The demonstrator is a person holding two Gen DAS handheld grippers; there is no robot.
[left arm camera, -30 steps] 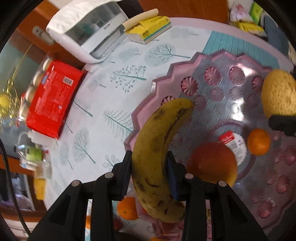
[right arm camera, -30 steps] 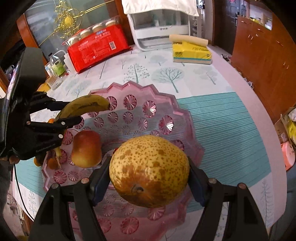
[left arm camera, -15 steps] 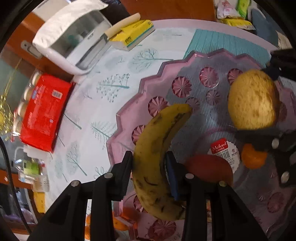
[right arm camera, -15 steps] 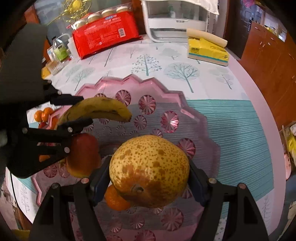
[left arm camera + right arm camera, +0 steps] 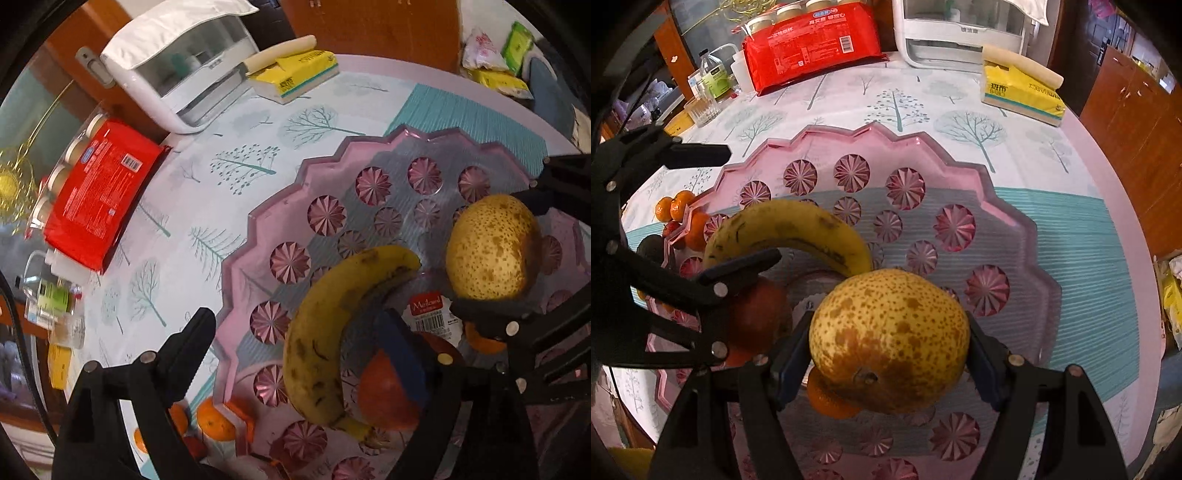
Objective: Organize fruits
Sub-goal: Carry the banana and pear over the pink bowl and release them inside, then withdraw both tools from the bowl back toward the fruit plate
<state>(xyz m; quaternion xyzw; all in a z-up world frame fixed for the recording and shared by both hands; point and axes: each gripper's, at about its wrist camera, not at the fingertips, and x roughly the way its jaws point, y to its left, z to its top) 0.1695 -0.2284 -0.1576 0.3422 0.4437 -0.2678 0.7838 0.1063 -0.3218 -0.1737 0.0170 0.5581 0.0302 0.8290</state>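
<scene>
Since the earlier frame the left tongs (image 5: 295, 354) have just been opening off the banana (image 5: 332, 332), which now lies in the pink tray (image 5: 236, 258) against the apple (image 5: 384, 391), delivered. The right tongs (image 5: 886, 362) grip the pear (image 5: 890, 339) above the tray, not yet released.

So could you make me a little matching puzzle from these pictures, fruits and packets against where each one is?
Things:
1. banana
2. pear
3. red packet
4. small oranges

Places:
A. clamped in the right gripper
B. on the tablecloth, outside the pink tray
C. between the left gripper's open jaws
D. far edge of the table

Pairs: 1-C, 2-A, 3-D, 4-B
</scene>
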